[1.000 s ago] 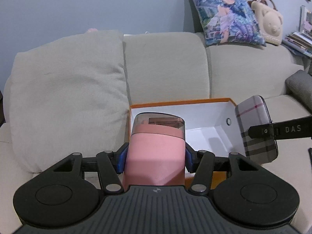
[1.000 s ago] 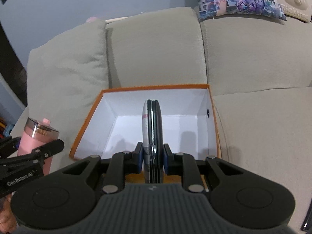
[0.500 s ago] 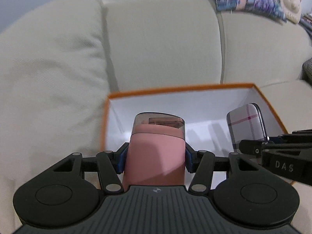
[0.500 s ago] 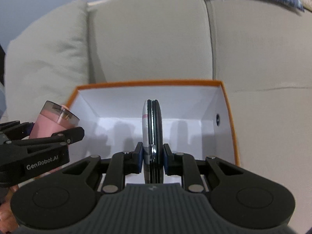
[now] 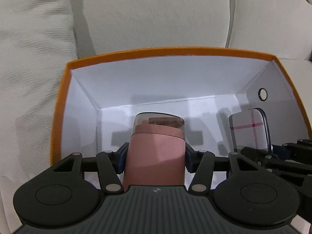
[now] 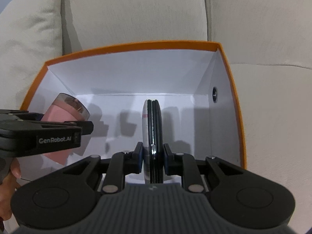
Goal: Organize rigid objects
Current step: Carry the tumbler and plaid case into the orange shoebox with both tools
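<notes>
My left gripper [image 5: 155,157] is shut on a pink tumbler [image 5: 156,154] with a smoky clear lid, held inside the left half of an orange box [image 5: 175,51] with white inner walls. My right gripper [image 6: 152,156] is shut on a plaid glasses case [image 6: 152,128], seen edge-on, held inside the right half of the same box [image 6: 136,45]. The case also shows in the left wrist view [image 5: 247,130] at the right, and the tumbler in the right wrist view [image 6: 64,115] at the left. Both objects are low in the box; contact with the floor is hidden.
The box sits on a beige sofa seat [image 6: 273,97]. A loose beige cushion [image 5: 29,58] leans at the box's left, and the sofa backrest [image 5: 156,13] rises behind it. The box's right wall has a small round hole [image 5: 262,94].
Both grippers have moved forward and down into the box with their objects. The box now fills both views, and the far cushions and shelf have left the frame.
</notes>
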Motion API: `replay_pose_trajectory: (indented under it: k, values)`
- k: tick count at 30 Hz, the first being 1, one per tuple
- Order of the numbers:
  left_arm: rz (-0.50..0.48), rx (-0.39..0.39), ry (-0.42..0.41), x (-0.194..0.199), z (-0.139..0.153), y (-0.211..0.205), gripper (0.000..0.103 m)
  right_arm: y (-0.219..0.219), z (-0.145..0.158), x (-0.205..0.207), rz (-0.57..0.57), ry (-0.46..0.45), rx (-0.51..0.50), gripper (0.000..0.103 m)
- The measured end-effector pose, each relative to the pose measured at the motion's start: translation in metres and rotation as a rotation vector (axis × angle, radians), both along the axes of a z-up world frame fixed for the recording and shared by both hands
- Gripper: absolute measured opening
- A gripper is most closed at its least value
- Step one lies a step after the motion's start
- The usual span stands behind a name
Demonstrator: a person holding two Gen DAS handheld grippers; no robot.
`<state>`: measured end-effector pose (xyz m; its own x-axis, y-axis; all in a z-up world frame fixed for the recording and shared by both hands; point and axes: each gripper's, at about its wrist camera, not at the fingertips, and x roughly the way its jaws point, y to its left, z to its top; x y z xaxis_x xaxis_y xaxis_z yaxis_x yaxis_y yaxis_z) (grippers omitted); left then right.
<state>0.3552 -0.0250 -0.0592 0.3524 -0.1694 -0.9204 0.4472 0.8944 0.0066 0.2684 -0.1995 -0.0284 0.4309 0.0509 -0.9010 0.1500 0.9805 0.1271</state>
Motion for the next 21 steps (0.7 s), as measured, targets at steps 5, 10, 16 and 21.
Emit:
replay_pose_trajectory:
  k: [5,10,16,21]
  values:
    - [0.0,0.011,0.042,0.009,-0.008,-0.008,0.064,0.002,-0.007,0.003,0.013,0.042,-0.031,0.021]
    - [0.005,0.009,0.065,0.012,-0.012,-0.004,0.064,0.006,-0.014,0.007,0.02,0.057,-0.039,0.021]
    - [0.011,0.036,0.094,0.017,-0.024,-0.007,0.064,0.01,-0.018,0.011,0.02,0.066,-0.046,0.021]
    - [0.022,0.069,0.135,0.021,-0.032,-0.009,0.064,0.009,-0.019,0.013,0.023,0.07,-0.052,0.021]
